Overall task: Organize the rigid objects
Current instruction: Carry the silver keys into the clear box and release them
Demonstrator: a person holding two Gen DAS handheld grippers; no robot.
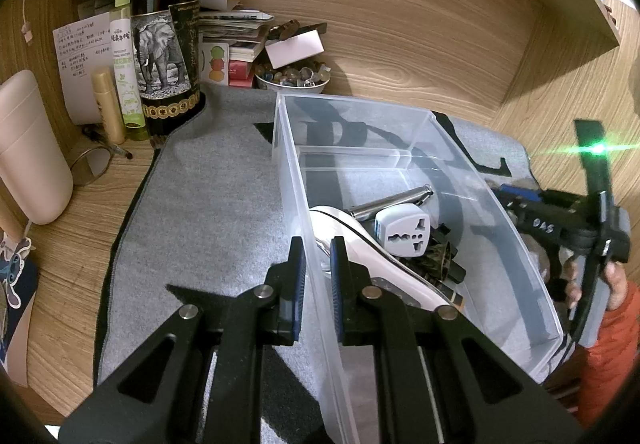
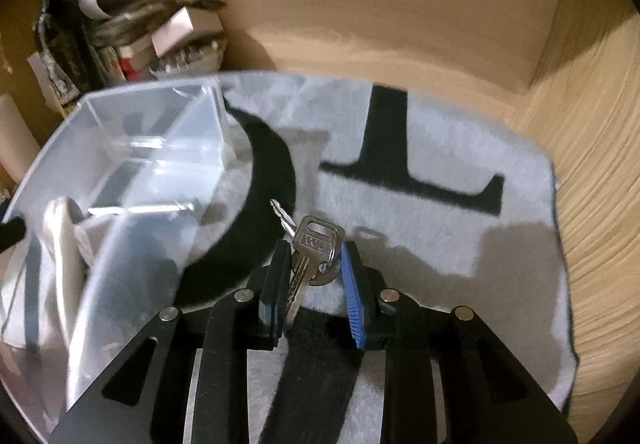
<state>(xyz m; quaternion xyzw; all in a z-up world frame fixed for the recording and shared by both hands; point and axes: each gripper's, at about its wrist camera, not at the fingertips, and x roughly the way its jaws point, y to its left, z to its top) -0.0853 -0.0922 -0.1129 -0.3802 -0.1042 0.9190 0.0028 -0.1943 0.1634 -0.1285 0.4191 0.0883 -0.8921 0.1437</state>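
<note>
A clear plastic bin [image 1: 440, 140] stands on the grey mat [image 1: 208, 204]. Inside lie a white handheld device [image 1: 360, 244], a white travel adapter [image 1: 404, 230], a metal cylinder [image 1: 388, 200] and some dark items. My left gripper [image 1: 318, 244] is shut on the bin's left wall, one finger on each side. To the right of the bin [image 2: 132, 148], my right gripper [image 2: 316, 256] is shut on a bunch of silver keys [image 2: 316, 240] just above the mat [image 2: 440, 212]. One key sticks out past the fingertips. A hand [image 1: 616, 276] holds the right tool beyond the bin.
A dark wine bottle [image 1: 166, 28], small spray bottles, papers, and a bowl of beads [image 1: 292, 78] crowd the back left corner. A pink container [image 1: 28, 148] stands at far left. Wooden walls close in behind and to the right.
</note>
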